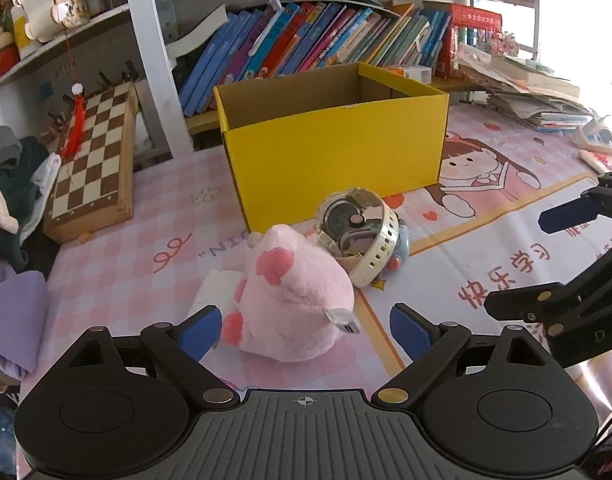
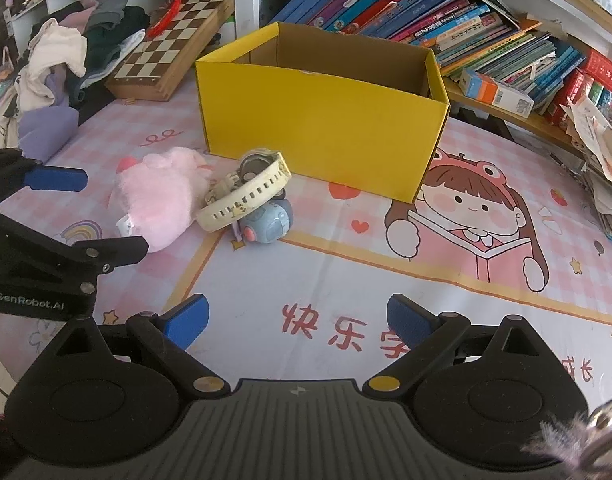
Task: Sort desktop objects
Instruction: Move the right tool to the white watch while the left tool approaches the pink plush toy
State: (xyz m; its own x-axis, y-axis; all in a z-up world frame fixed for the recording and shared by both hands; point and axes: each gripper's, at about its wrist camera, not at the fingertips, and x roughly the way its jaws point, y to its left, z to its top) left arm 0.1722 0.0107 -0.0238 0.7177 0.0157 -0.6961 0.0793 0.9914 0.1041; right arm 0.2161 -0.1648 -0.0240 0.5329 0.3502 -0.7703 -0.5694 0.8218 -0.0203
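**Desktop objects: three loose items before the yellow box**

Desktop objects, location: pink plush toy (image 1: 294, 304), cream wristwatch (image 1: 357, 236) and small blue toy (image 1: 399, 250) lie clustered on the cartoon-print mat (image 1: 445, 280), just in front of the yellow box (image 1: 333, 152). The watch leans on the blue toy and touches the plush.

Left gripper (image 1: 306, 330): blue pads set wide; the plush lies between them, the left pad (image 1: 200, 330) close against its foot, the right pad clear of it. Nothing is gripped.

Right gripper (image 2: 298, 320): blue pads wide apart over bare mat, in front of the box and to the right of the cluster, holding and touching nothing.

Left wrist view only: a white tissue-like sheet (image 1: 218, 288) under the plush, on its side away from the box; a paper stack (image 1: 537, 96) right of the box.

Right wrist view only: the box's brown inside walls; heaped clothes (image 2: 66, 56) left of the box, beyond the chessboard (image 2: 174, 36).
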